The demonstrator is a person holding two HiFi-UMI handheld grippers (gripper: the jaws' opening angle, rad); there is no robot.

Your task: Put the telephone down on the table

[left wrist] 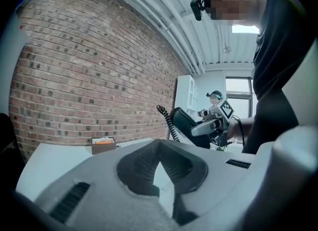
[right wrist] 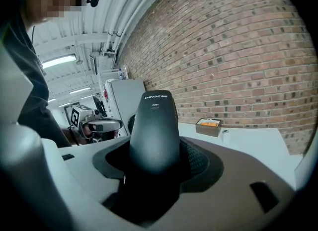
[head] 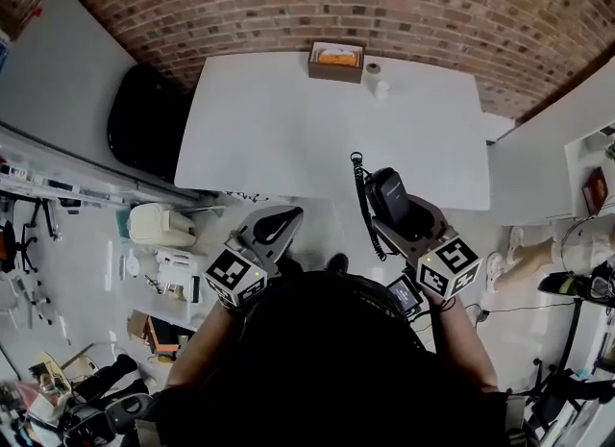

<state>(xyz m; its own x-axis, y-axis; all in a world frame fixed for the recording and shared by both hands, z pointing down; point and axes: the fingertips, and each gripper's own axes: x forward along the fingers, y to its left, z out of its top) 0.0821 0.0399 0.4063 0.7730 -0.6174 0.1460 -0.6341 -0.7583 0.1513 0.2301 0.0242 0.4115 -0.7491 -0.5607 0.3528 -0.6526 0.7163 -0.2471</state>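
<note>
The black telephone (head: 388, 193) is held up in the air at the near edge of the white table (head: 288, 128), with my right gripper (head: 402, 216) shut on it. Its coiled cord (head: 362, 200) hangs down on the left side. In the right gripper view the telephone (right wrist: 155, 130) stands upright between the jaws and fills the middle. My left gripper (head: 276, 227) is held lower left, in front of the table edge, shut with nothing in it. The left gripper view shows the telephone (left wrist: 183, 122) off to the right.
A small brown box (head: 336, 59) with something orange inside stands at the table's far edge, and two small white items (head: 381, 86) lie beside it. A brick wall runs behind. A black seat (head: 144, 123) is left of the table. Clutter covers the floor at lower left.
</note>
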